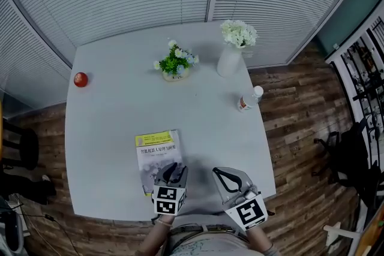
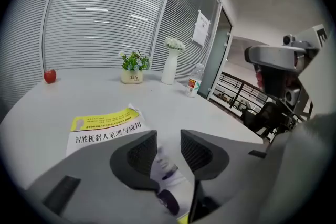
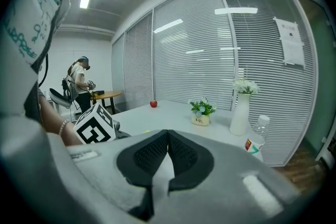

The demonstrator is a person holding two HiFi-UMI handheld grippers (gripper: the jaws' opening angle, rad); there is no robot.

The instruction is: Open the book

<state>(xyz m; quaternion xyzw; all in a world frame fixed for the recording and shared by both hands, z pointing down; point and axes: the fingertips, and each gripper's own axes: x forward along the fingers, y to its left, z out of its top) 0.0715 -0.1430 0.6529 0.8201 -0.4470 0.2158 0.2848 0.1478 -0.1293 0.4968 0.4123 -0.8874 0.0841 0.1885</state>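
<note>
A closed book (image 1: 157, 156) with a yellow and white cover lies flat near the front edge of the white table (image 1: 114, 117). My left gripper (image 1: 174, 170) hangs over the book's near right corner, pointing down at it. In the left gripper view the book (image 2: 105, 126) lies under the left gripper (image 2: 168, 145), whose jaws stand apart with the cover showing through the gap; the pads press on nothing. My right gripper (image 1: 218, 172) is to the right of the book, over bare table. In its own view the right gripper (image 3: 168, 140) is shut with nothing between its jaws.
At the far side of the table stand a small potted plant (image 1: 176, 63) and a white vase of flowers (image 1: 230, 57). A plastic bottle (image 1: 249, 99) stands by the right edge, a red apple (image 1: 81, 79) by the left edge. A person (image 3: 80, 81) stands far off at another table.
</note>
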